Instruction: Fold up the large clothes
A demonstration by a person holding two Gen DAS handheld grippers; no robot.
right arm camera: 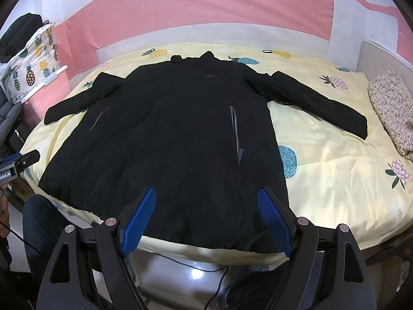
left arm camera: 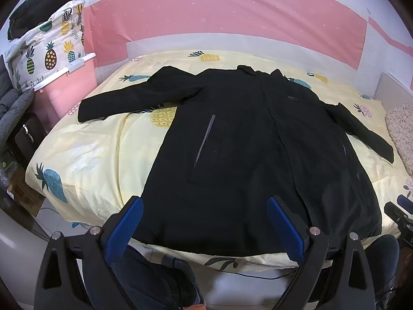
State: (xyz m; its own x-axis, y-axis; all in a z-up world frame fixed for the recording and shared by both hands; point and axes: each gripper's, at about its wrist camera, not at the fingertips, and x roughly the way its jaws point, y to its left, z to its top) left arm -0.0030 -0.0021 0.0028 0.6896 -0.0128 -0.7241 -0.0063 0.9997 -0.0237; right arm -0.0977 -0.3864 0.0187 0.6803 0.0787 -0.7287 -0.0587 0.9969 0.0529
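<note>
Black coat [left arm camera: 240, 139] spread flat, front up, sleeves out on bed [left arm camera: 103, 155], ready for folding. My left gripper [left arm camera: 205, 226] and right gripper [right arm camera: 206, 215] hover over hem, jaws released, empty, lined up for grab.

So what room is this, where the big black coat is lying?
Most likely a bedroom. The black coat is spread on a bed with a yellow pineapple-print sheet, there is a pink wall behind it, and a pineapple-print storage bag sits beside the bed.

black coat [left arm camera: 247, 139] spread flat on pineapple-print bedsheet [left arm camera: 98, 160], sleeves out, left gripper [left arm camera: 204, 206] jaws wide above hem, holding nothing
</note>
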